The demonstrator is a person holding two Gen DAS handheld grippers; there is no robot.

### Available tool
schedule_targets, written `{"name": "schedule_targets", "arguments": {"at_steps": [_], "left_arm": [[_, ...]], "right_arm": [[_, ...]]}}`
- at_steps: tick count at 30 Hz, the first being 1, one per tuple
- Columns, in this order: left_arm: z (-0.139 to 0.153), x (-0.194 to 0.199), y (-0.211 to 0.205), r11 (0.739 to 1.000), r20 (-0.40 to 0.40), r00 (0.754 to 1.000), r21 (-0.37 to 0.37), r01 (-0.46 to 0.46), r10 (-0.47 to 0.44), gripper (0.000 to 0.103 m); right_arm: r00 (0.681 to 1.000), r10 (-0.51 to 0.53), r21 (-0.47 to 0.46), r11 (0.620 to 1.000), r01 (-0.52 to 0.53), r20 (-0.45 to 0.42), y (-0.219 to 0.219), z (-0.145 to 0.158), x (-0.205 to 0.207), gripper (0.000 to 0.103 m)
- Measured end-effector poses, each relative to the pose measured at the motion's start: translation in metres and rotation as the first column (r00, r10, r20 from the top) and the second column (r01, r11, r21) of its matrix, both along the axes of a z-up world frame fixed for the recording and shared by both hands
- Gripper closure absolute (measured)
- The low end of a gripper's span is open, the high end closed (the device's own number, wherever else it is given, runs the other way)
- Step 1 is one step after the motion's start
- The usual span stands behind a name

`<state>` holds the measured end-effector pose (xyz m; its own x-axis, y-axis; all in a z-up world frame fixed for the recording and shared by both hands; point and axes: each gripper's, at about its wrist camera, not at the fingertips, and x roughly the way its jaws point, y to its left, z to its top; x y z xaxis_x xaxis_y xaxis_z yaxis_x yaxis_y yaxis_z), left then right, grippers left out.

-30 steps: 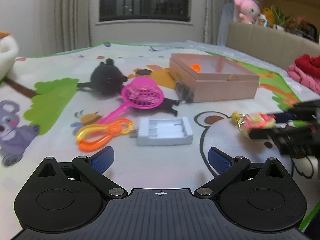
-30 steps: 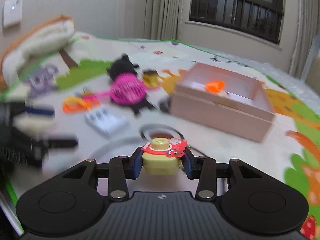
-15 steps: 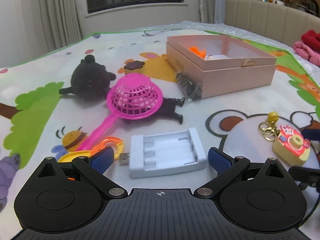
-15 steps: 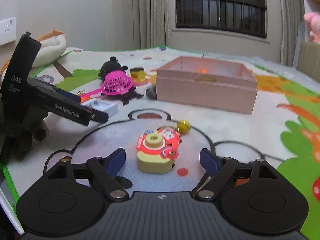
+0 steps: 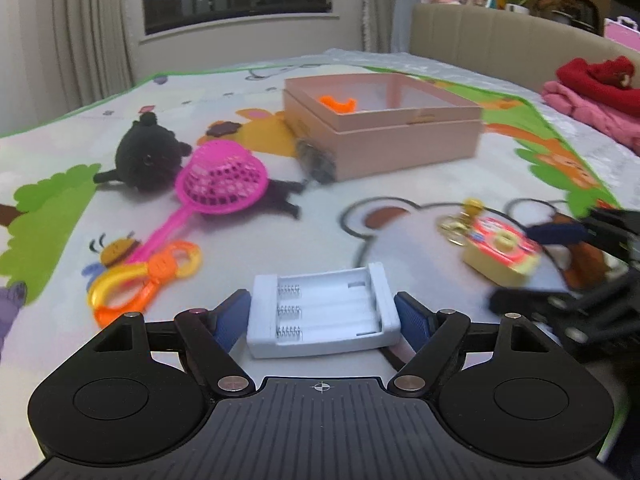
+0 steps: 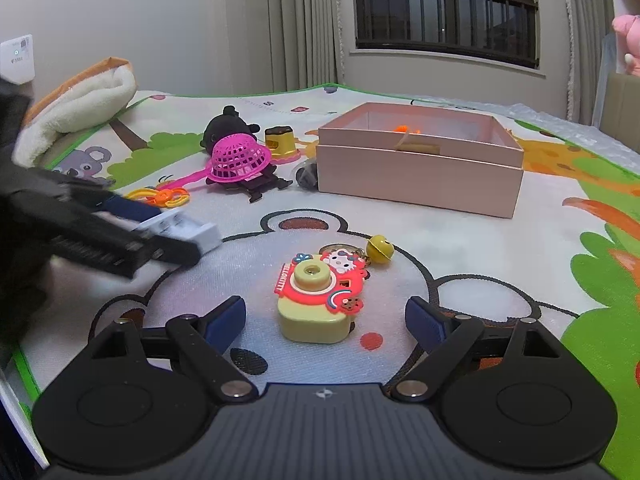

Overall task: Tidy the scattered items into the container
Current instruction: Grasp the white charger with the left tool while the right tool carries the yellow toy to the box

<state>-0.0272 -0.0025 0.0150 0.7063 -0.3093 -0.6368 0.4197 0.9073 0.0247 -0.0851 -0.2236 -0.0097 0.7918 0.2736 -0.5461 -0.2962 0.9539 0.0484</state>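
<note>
L fingers [image 5: 323,316] spread round battery case [image 5: 322,316], small gaps; R fingers [image 6: 325,318] wide, flanking camera toy [image 6: 318,302].

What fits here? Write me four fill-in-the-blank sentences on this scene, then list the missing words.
1. The white battery case lies between the fingers of the ____ gripper.
2. The toy camera sits on the mat in front of the ____ gripper.
3. The jaws of both grippers are ____.
4. Inside the pink box lies an ____ piece.

Missing words: left; right; open; orange
</note>
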Motion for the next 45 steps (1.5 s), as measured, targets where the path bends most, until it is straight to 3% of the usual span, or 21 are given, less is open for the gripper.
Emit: {"name": "schedule_targets", "arguments": {"at_steps": [3, 5, 9, 11, 12, 13, 19, 28, 37, 42, 45], "left_arm": [[0.0, -0.012, -0.004, 1.0, 0.0, 1.0, -0.001, 0.018, -0.018, 0.016], [0.0, -0.015, -0.005, 1.0, 0.003, 1.0, 0.0, 0.02, -0.02, 0.007], [0.001, -0.019, 0.0, 1.0, 0.005, 1.0, -0.005, -0.006, 0.006, 0.006], [0.002, -0.016, 0.004, 1.0, -0.017, 1.0, -0.019, -0.018, 0.018, 0.005], [0.002, -0.013, 0.005, 0.999, -0.027, 0.999, -0.023, -0.022, 0.022, 0.005], [0.001, -0.01, 0.005, 0.999, -0.034, 0.999, -0.019, -0.029, 0.028, 0.005], [-0.005, -0.001, -0.006, 0.999, -0.034, 0.999, 0.037, -0.037, 0.038, 0.004], [0.001, -0.006, -0.01, 0.999, -0.032, 0.999, 0.046, -0.017, 0.019, 0.008], [0.043, -0.024, -0.034, 0.992, 0.04, 0.991, 0.005, 0.128, -0.128, 0.008], [0.071, -0.01, -0.048, 0.986, 0.116, 0.981, -0.037, 0.162, -0.157, 0.008], [0.088, 0.014, -0.057, 0.985, 0.186, 0.97, -0.047, 0.167, -0.156, 0.008]], "right_arm": [[1.0, -0.006, -0.04, 0.999, 0.007, 0.001, 0.006, 0.005, 0.001, 0.015], [1.0, -0.005, -0.055, 0.998, 0.006, 0.01, 0.011, 0.009, 0.003, 0.015], [1.0, -0.017, -0.072, 0.997, 0.019, 0.024, 0.017, 0.015, 0.013, 0.019], [1.0, -0.01, -0.081, 0.997, 0.009, -0.01, 0.02, 0.014, 0.021, 0.036], [0.999, -0.007, -0.084, 0.996, 0.004, -0.035, 0.02, 0.013, 0.024, 0.052], [0.999, -0.006, -0.082, 0.997, 0.002, -0.05, 0.02, 0.013, 0.025, 0.056], [0.999, -0.032, -0.086, 0.996, 0.028, -0.037, 0.016, 0.029, 0.01, 0.056], [0.999, -0.047, -0.076, 0.996, 0.047, 0.004, 0.002, 0.055, -0.012, 0.056], [0.996, -0.032, -0.021, 0.999, 0.03, -0.081, -0.032, 0.072, -0.013, 0.056], [0.995, -0.026, 0.038, 0.999, 0.03, -0.096, -0.05, 0.091, -0.006, 0.056], [0.997, -0.04, 0.1, 0.994, 0.046, -0.061, -0.06, 0.118, 0.014, 0.057]]}}
